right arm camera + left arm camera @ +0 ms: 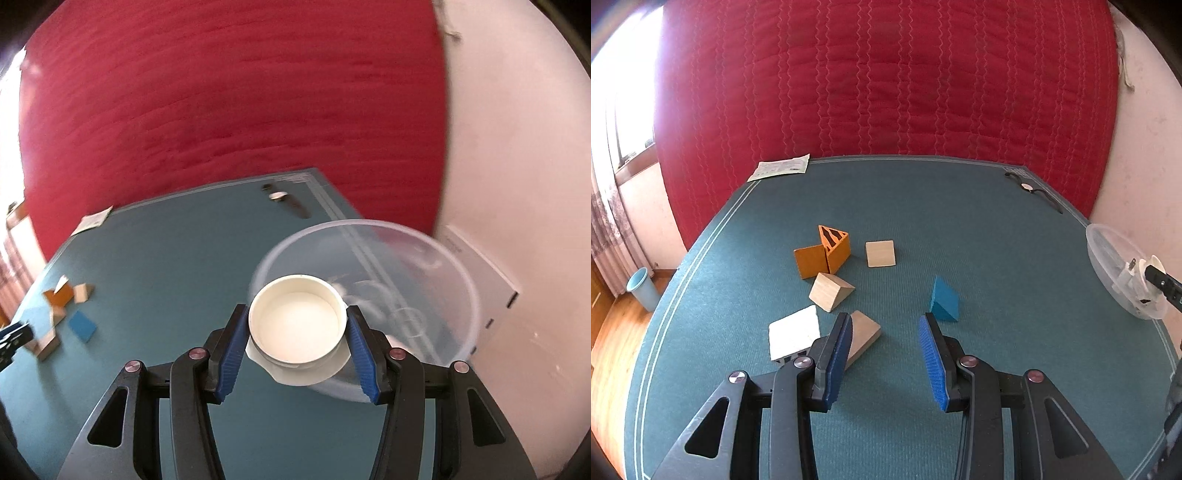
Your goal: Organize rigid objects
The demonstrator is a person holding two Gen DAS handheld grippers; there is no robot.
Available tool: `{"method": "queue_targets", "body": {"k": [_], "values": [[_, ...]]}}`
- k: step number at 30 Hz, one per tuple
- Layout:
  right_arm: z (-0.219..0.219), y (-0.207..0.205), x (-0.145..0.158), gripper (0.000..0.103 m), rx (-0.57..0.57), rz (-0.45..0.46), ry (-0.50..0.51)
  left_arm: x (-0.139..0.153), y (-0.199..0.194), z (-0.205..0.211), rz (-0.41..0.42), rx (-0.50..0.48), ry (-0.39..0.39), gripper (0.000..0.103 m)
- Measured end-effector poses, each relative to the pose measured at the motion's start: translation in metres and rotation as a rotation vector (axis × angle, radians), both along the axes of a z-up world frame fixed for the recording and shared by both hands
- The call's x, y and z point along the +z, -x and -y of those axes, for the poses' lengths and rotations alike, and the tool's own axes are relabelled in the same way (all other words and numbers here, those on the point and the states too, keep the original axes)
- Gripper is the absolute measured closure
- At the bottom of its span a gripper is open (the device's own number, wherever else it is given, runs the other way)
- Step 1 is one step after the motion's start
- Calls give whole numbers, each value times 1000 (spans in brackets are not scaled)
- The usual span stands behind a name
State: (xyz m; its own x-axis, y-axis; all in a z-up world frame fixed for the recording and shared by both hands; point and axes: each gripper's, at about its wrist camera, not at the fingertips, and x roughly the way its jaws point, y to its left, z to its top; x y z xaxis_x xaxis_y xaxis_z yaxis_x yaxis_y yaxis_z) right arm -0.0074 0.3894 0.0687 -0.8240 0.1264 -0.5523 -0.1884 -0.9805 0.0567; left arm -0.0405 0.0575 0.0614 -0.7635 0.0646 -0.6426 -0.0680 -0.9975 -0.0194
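Note:
My left gripper point(885, 319) is open and empty, low over the teal table point(923, 206). Just ahead lie wooden blocks: a blue wedge point(944, 300), a plain wedge point(863, 338) by the left finger, a white block point(794, 332), another plain wedge point(831, 291), a plain cube point(880, 253) and two orange pieces point(823, 254). My right gripper point(297, 310) is shut on a white round tub point(297, 322), held above a clear plastic bowl point(424, 258) at the table's right edge. The bowl point(1115, 266) and tub also show in the left wrist view.
A paper leaflet point(781, 167) lies at the far left corner of the table, a wristwatch point(1030, 188) at the far right corner. A red quilt point(886, 74) hangs behind. A light blue bin point(642, 288) stands on the wooden floor to the left.

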Motion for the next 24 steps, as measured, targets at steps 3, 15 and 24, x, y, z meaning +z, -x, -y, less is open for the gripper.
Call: {"method": "queue_targets", "body": {"k": [3,15,24], "values": [[-16,1,0,49,-66,-19,-1,1,-3,9,-4,22,-1,63],[-32,9,-10,47,-119,0,-6,-8,5,47,25,136,-7,58],[-14,9,-15,47,-48,6,-18,-21,15,51,49,161,20,37]]}}
